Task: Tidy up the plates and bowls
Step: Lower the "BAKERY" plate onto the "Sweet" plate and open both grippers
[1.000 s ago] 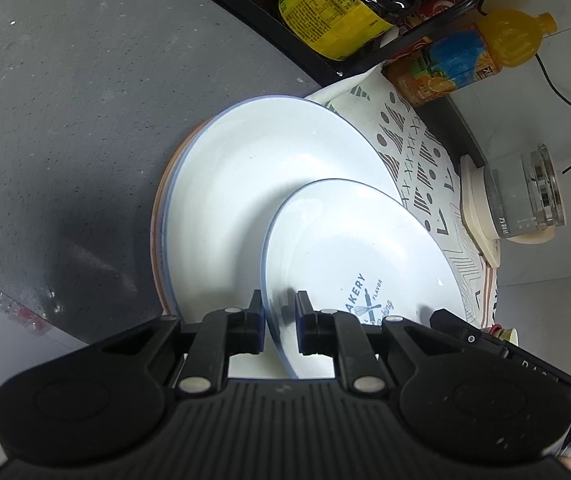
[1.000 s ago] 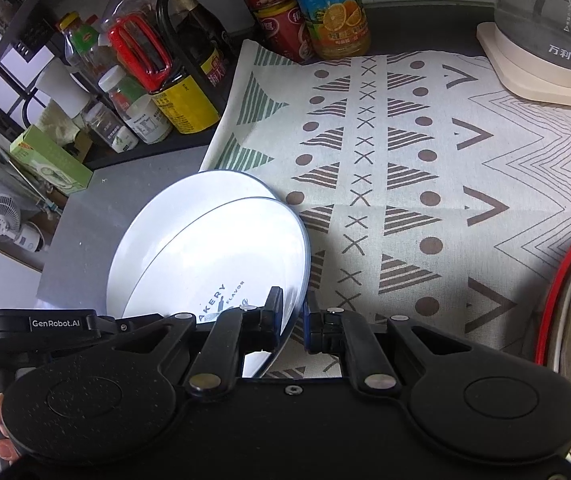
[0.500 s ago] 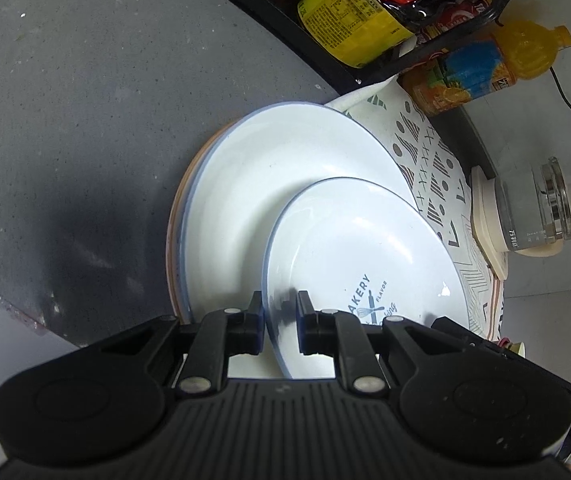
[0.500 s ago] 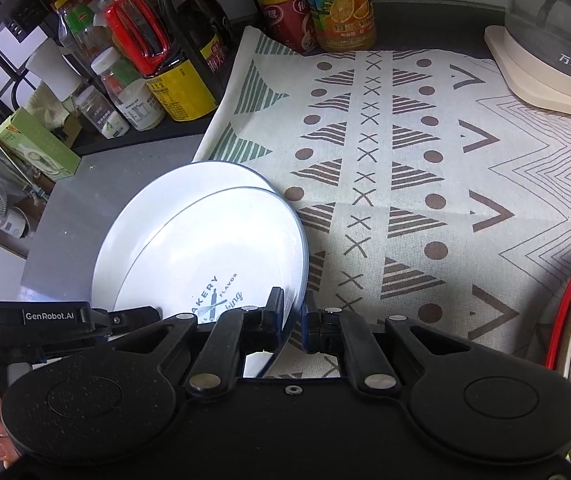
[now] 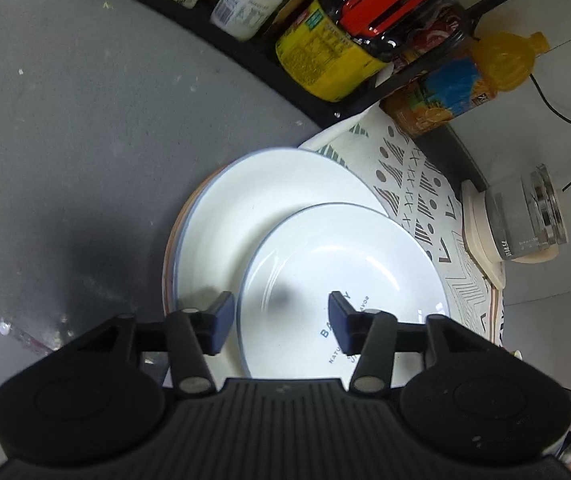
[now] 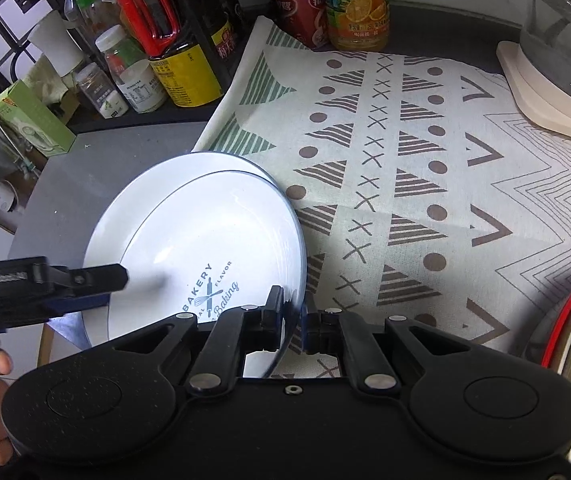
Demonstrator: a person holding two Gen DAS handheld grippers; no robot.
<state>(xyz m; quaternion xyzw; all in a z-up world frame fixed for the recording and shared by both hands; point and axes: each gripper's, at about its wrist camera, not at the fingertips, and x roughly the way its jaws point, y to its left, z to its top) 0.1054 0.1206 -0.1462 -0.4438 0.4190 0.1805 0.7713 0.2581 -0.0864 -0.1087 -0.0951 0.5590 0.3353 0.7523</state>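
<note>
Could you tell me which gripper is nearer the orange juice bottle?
Right. The right gripper sits on the patterned cloth side, facing the orange juice bottle; the left gripper hangs over the grey counter side.

We see both tools in matte black plastic: the left gripper [image 5: 281, 314] has a ribbed body, blue-padded jaws and silver pivot pins; the right gripper [image 6: 292, 314] is speckled, with a central screw.

both wrist views close, sharing plates [image 5: 337, 264]
</note>
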